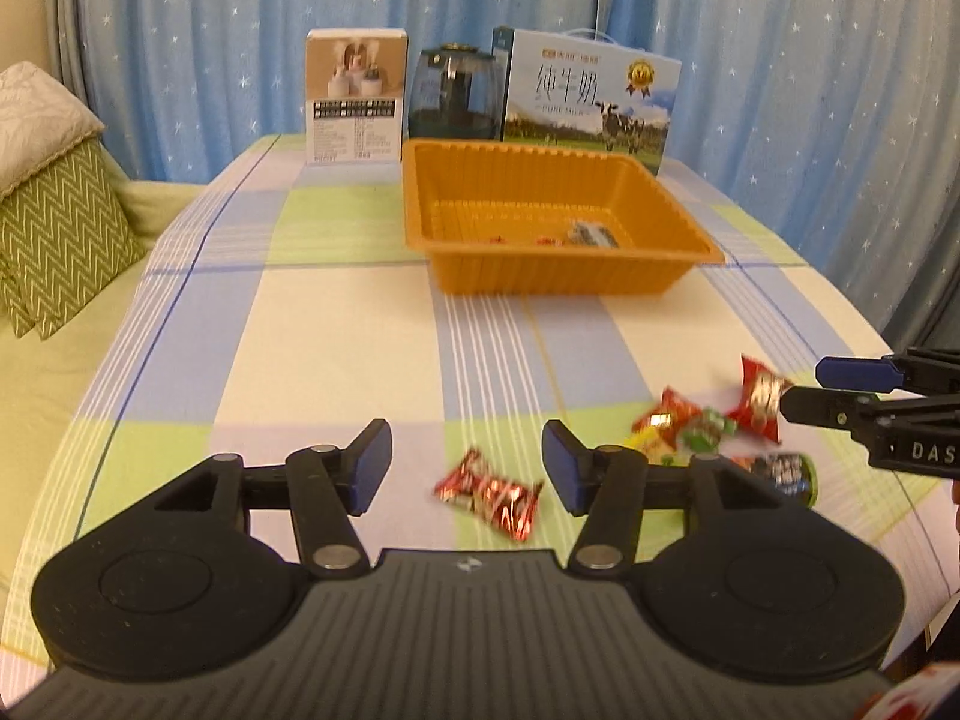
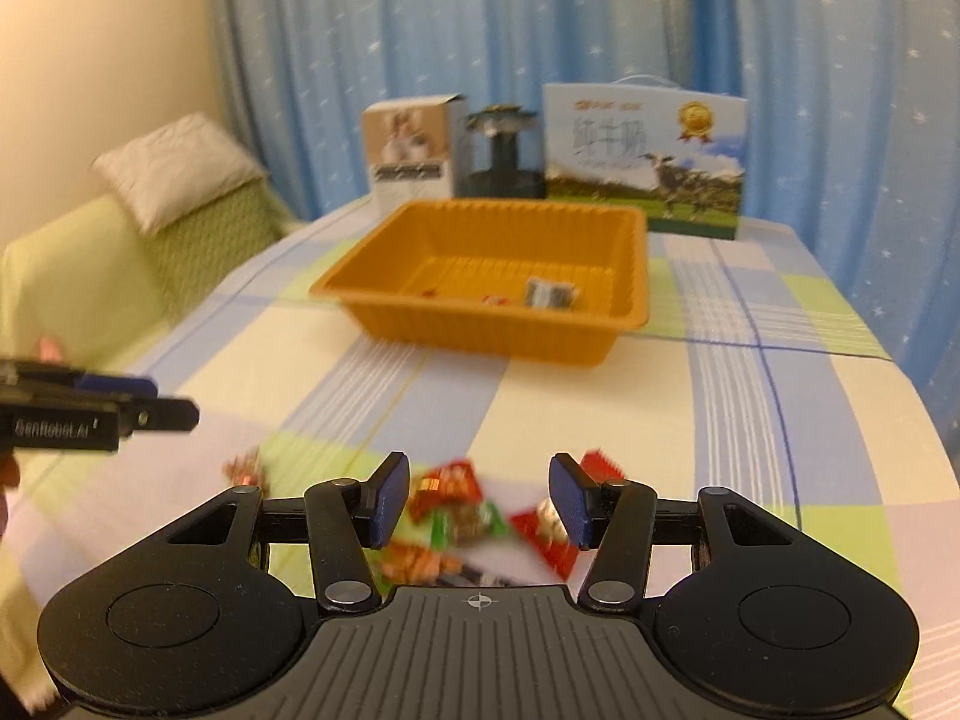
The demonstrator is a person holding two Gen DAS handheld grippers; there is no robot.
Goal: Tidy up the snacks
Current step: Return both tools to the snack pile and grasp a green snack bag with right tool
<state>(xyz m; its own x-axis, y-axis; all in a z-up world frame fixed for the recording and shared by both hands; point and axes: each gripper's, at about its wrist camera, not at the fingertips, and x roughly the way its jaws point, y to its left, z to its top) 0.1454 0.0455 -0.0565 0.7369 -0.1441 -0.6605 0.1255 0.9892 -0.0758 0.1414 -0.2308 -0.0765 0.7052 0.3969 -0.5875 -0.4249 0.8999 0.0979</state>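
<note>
On the checked counter [image 1: 336, 324], wrapped snacks lie in a loose cluster [image 1: 708, 426] near the front edge: red foil packets, a green-wrapped sweet and a dark packet with blue print. One red-and-silver packet [image 1: 489, 491] lies apart from the cluster, toward the left, flat and crinkled. Behind them, well apart, stands an orange ribbed tray [image 1: 558, 279] holding a dark grey packet [image 1: 591, 235] and two small red pieces on its floor. Farther back stand a white carton [image 1: 355, 97], a dark glass kettle [image 1: 454, 93] and a milk box [image 1: 591, 97] printed with a cow, all before a blue starred curtain [image 1: 210, 48].

The left tool [image 1: 467, 463] hovers with its pads apart, the lone packet lying between and beyond them, untouched. The right tool [image 2: 480, 501] likewise stands apart, the cluster [image 2: 462, 510] blurred below its pads with no visible contact.

The left wrist view alone gives the snacks sharply and shows the right tool entering edge-on from the right [image 1: 840, 387], beside a red packet. The right wrist view alone shows the left tool from its side [image 2: 174, 405], a cream wall [image 2: 108, 60], and part of the person's hand at the left border.
</note>
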